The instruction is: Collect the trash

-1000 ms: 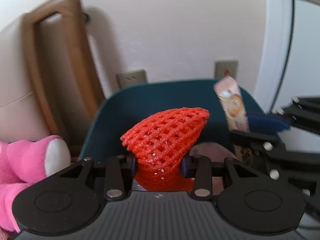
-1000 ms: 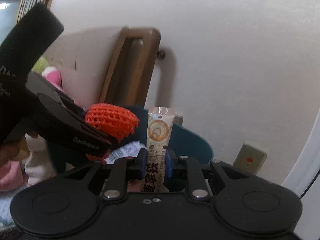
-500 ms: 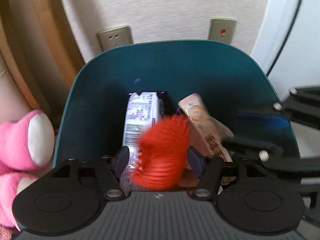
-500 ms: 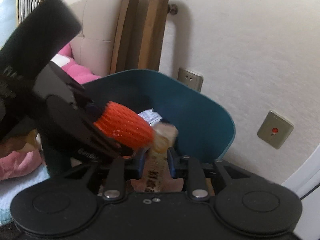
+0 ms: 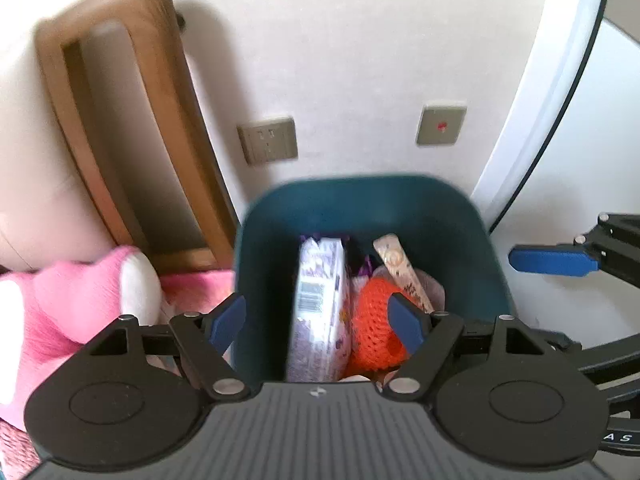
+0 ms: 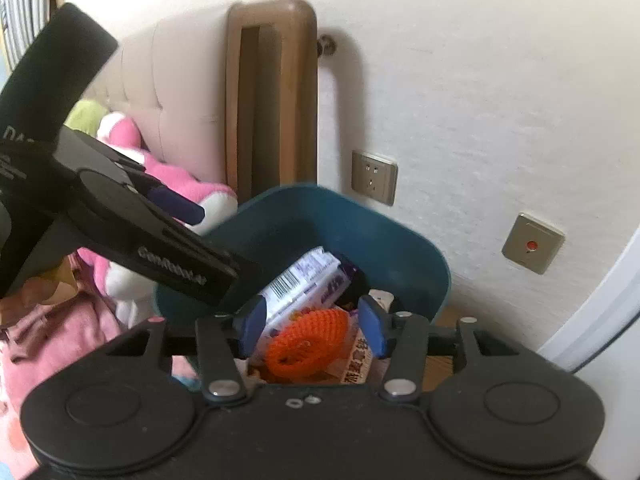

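- The left tool [image 5: 320,318] hung over the bin [image 5: 472,240], its blue pads [image 5: 228,318] spread wide and gripping nothing.
- The right tool [image 6: 314,326] was likewise released, pads apart over the bin's near rim, with nothing between them.
- In the right wrist view the left tool's body [image 6: 120,216] crossed in from 9 o'clock, above the bin's left side.
- In the left wrist view one blue pad of the right tool [image 5: 554,261] showed at 3 o'clock, just outside the bin wall.
- The orange net [image 5: 374,328] lay inside the bin, low and to the right, partly behind the left tool's right pad.
- A purple-and-white packet [image 5: 318,308] stood on edge at the net's 9 o'clock, touching it.
- A beige sachet [image 5: 400,270] leaned at the net's 1 o'clock, inside the bin.
- In the right wrist view the net [image 6: 308,344] sat on top of the other wrappers, the packet [image 6: 298,288] at its 11 o'clock.
- A pink plush toy [image 5: 60,312] lay at the bin's 9 o'clock, close beside it.
- Behind the toy a wooden frame [image 5: 120,120] leaned against the wall.
- On the wall beyond the bin, a socket [image 5: 267,145] sat at 12 o'clock and a switch plate with a red dot [image 5: 441,124] at 1 o'clock.
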`<control>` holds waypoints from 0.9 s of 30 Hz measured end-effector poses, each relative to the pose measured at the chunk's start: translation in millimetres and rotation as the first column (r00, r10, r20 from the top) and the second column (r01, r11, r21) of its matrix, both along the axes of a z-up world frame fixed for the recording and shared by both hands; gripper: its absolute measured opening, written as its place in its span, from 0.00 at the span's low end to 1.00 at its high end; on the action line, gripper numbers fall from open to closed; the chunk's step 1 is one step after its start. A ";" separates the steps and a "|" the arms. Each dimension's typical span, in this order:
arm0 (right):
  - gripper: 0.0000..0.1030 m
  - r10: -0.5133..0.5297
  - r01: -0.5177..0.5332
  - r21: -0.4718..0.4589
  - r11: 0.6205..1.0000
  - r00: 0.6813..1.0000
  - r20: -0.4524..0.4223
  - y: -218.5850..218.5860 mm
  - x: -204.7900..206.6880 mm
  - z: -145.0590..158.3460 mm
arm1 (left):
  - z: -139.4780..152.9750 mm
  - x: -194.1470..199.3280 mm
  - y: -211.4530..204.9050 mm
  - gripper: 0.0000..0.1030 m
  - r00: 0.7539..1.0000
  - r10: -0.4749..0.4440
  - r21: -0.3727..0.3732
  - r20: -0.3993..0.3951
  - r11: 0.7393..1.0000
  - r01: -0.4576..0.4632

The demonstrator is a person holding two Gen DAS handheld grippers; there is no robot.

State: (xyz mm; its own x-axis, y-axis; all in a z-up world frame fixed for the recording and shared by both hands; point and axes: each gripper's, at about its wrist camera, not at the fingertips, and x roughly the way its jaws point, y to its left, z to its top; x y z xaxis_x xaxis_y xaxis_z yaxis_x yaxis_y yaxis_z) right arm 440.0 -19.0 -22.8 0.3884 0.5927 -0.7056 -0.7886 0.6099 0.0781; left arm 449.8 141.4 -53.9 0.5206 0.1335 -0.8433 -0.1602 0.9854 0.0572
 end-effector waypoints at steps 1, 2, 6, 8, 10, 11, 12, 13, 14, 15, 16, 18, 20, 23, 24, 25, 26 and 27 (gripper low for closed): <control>0.53 -0.010 0.010 0.006 1.000 1.000 -0.001 -0.1 -1.9 6.0 | 7.9 -2.6 0.7 0.76 1.000 0.000 -0.002 0.013 1.000 0.000; 0.55 -0.020 0.020 0.013 1.000 1.000 -0.003 -0.2 -3.5 11.7 | 16.1 -5.9 1.2 0.76 1.000 -0.001 -0.003 0.022 1.000 0.001; 0.61 -0.063 0.063 0.044 0.997 0.998 -0.003 -6.1 -14.2 38.0 | 43.3 -20.1 -0.9 0.76 0.998 -0.027 0.003 0.052 1.000 0.027; 0.62 -0.077 0.077 0.057 0.995 0.997 0.001 -9.0 -20.6 49.4 | 55.0 -29.3 -3.4 0.78 0.997 -0.037 0.006 0.072 0.999 0.036; 0.69 -0.088 0.087 0.069 0.994 0.996 0.008 -11.7 -28.3 59.3 | 63.4 -39.0 -8.0 0.79 0.995 -0.054 0.013 0.080 0.999 0.053; 0.70 -0.090 0.089 0.075 0.993 0.996 0.013 -12.9 -32.7 64.1 | 67.3 -44.6 -10.7 0.79 0.995 -0.060 0.018 0.085 0.998 0.059; 0.72 -0.090 0.088 0.078 0.993 0.996 0.020 -13.6 -37.0 68.3 | 70.5 -50.9 -14.5 0.79 0.994 -0.069 0.022 0.090 0.997 0.067; 0.74 -0.089 0.087 0.081 0.993 0.996 0.030 -14.9 -42.6 73.8 | 73.0 -57.2 -17.8 0.79 0.992 -0.079 0.024 0.094 0.997 0.077; 0.76 -0.092 0.088 0.085 0.992 0.995 0.037 -15.9 -47.1 78.0 | 75.1 -63.9 -20.8 0.79 0.992 -0.081 0.027 0.097 0.996 0.079; 0.79 -0.098 0.094 0.093 0.991 0.994 0.041 -17.2 -51.8 81.9 | 76.6 -70.0 -23.3 0.79 0.992 -0.082 0.032 0.098 0.996 0.079; 0.80 -0.104 0.099 0.100 0.990 0.994 0.041 -18.8 -56.8 85.6 | 77.8 -75.8 -24.5 0.80 0.992 -0.083 0.030 0.097 0.996 0.081; 0.85 -0.115 0.110 0.108 0.988 0.993 0.039 -21.3 -65.4 90.3 | 79.9 -87.9 -25.4 0.80 0.991 -0.085 0.004 0.100 0.996 0.085; 0.88 -0.125 0.120 0.121 0.985 0.991 0.038 -25.5 -75.2 94.3 | 82.4 -98.5 -26.0 0.81 0.992 -0.078 -0.014 0.100 0.997 0.080; 0.94 -0.137 0.131 0.147 0.980 0.990 0.030 -32.9 -90.7 99.7 | 87.6 -116.7 -26.9 0.82 0.990 -0.073 -0.023 0.119 0.997 0.076; 0.96 -0.142 0.136 0.156 0.978 0.989 0.028 -35.3 -95.2 100.9 | 88.5 -122.1 -27.3 0.82 0.990 -0.070 -0.023 0.123 0.997 0.073; 0.97 -0.146 0.139 0.162 0.977 0.989 0.028 -37.2 -100.1 102.2 | 89.5 -127.8 -27.7 0.82 0.989 -0.068 -0.025 0.129 0.997 0.072; 0.97 -0.148 0.141 0.165 0.976 0.989 0.030 -38.6 -104.5 103.2 | 90.2 -132.5 -28.0 0.82 0.989 -0.064 -0.024 0.134 0.997 0.068; 0.98 -0.154 0.146 0.167 0.975 0.988 0.034 -39.7 -108.4 104.1 | 91.1 -137.4 -28.4 0.82 0.989 -0.060 -0.022 0.138 0.998 0.063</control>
